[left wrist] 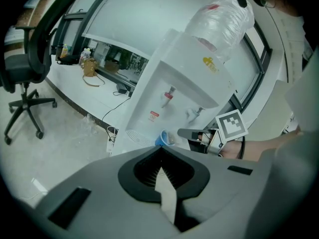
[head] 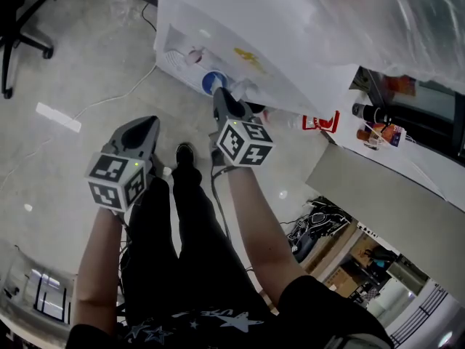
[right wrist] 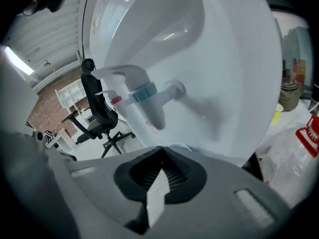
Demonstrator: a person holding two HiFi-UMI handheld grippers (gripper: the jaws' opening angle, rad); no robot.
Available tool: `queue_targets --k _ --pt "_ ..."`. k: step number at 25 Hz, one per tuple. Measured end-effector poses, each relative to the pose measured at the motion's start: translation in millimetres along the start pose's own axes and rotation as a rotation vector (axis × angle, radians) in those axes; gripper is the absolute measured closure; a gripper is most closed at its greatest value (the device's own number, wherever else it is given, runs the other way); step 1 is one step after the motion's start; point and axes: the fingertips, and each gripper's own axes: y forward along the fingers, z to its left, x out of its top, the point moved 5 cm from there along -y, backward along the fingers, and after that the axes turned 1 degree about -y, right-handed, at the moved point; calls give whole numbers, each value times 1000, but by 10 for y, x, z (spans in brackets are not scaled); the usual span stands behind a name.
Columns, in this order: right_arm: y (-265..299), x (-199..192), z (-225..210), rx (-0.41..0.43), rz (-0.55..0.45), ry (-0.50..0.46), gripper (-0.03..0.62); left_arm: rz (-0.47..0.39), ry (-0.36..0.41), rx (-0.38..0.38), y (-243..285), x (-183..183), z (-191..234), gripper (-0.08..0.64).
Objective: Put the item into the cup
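A blue cup sits under the taps of a white water dispenser, mouth upward. My right gripper reaches to its rim and looks shut on it. In the left gripper view the cup shows at the tip of that right gripper. The right gripper view has only a sliver of the cup's rim above the closed jaws, below the blue tap and the red tap. My left gripper hangs lower left, over the floor, shut and empty. No other item shows.
A plastic-wrapped water bottle tops the dispenser. A black office chair stands at the left on the floor, and a cable runs toward the dispenser. A table with bottles lies right. The person's legs are below.
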Motion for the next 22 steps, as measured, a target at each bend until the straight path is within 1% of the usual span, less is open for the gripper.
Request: queue_targets --k 5,11,18,19,20,22 --pt "43 -20 24 -20 20 -5 591 10 -7 -11 29 -45 -25 554" --pt "69 -46 7 -57 13 -22 589 16 1 -18 57 -32 -13 554" --pt "79 -71 5 -67 13 -9 586 21 -2 -15 25 -59 22 554" --pt "82 -79 3 -67 15 -3 579 22 -2 -15 22 -66 23 554" --pt "82 -87 4 -65 18 3 526 23 -1 -16 17 -73 19 554" --pt "75 -98 11 -63 21 11 518 26 1 -19 7 -86 10 554"
